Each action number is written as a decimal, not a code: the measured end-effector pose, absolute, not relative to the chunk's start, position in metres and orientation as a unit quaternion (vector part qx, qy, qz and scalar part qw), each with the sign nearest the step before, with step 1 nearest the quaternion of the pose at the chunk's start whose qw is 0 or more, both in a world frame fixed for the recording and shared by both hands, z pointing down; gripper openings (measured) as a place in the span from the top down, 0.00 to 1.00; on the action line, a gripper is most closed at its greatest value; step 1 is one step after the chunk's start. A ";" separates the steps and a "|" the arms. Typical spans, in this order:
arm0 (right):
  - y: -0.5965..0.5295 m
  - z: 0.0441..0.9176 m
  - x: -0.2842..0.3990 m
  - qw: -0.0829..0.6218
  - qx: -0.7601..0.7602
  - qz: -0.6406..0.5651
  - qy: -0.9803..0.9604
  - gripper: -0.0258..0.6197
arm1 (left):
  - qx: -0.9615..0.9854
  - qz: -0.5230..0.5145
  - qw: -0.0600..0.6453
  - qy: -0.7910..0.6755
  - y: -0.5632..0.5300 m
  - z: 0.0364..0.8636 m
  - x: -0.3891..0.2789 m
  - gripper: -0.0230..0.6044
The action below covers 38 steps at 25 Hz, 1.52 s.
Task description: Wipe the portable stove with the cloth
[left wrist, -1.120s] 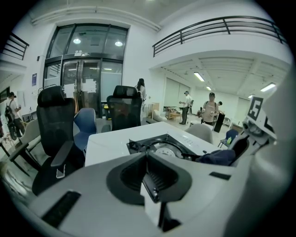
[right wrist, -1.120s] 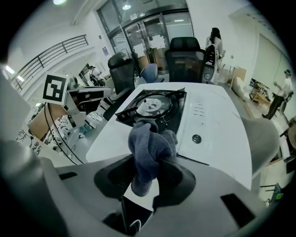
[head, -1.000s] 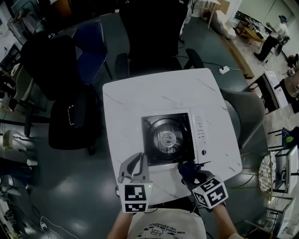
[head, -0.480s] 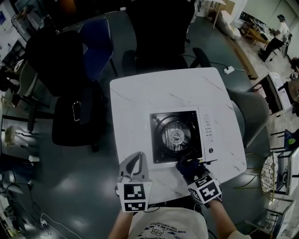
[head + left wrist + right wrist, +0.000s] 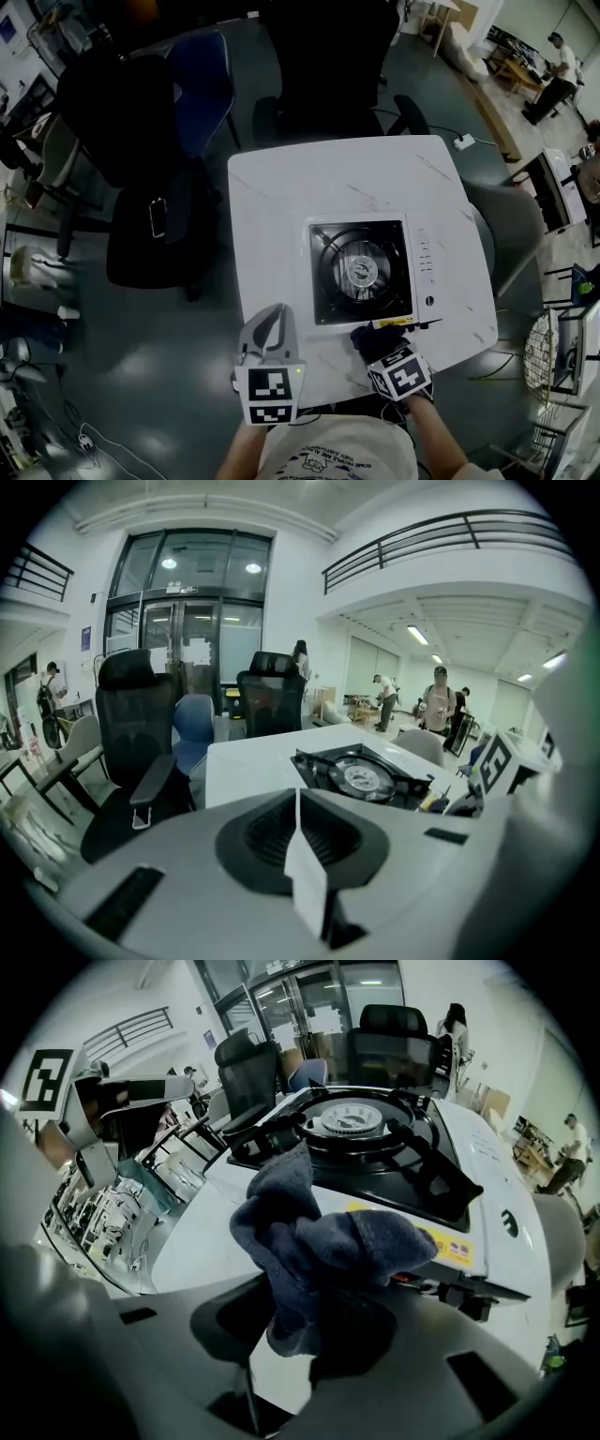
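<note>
blue cloth (image 5: 319, 1241) hides right hand-held gripper (image 5: 305, 1330) jaws.

White marble-look table (image 5: 281, 202), black office chairs (image 5: 127, 122), dark grey floor (image 5: 141, 375).

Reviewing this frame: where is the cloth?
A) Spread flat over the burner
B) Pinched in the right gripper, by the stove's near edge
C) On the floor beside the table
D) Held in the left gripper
B: the right gripper view shows the dark cloth bunched between the jaws of the right gripper, close to the near edge of the portable stove; the left gripper is shut on nothing.
</note>
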State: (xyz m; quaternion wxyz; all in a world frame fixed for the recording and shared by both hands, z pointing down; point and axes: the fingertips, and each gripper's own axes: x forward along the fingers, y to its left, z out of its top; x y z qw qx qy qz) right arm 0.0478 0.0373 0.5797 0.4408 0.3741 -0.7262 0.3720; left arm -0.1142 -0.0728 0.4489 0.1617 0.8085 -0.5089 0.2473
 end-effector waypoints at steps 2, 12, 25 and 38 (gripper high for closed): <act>0.035 0.581 0.041 0.442 0.367 0.372 -0.729 0.76 | 0.807 0.247 0.164 -0.512 -0.072 0.449 -0.118 0.93; 0.033 0.577 -0.007 0.436 0.317 0.370 -0.756 0.76 | 0.793 0.240 0.172 -0.533 -0.066 0.451 -0.137 0.93; 0.033 0.567 -0.067 0.419 0.258 0.379 -0.784 0.76 | 0.765 0.230 0.185 -0.572 -0.053 0.452 -0.176 0.93; 0.030 0.544 -0.135 0.440 0.172 0.293 -0.831 0.76 | 0.743 0.219 0.193 -0.602 -0.045 0.452 -0.207 0.93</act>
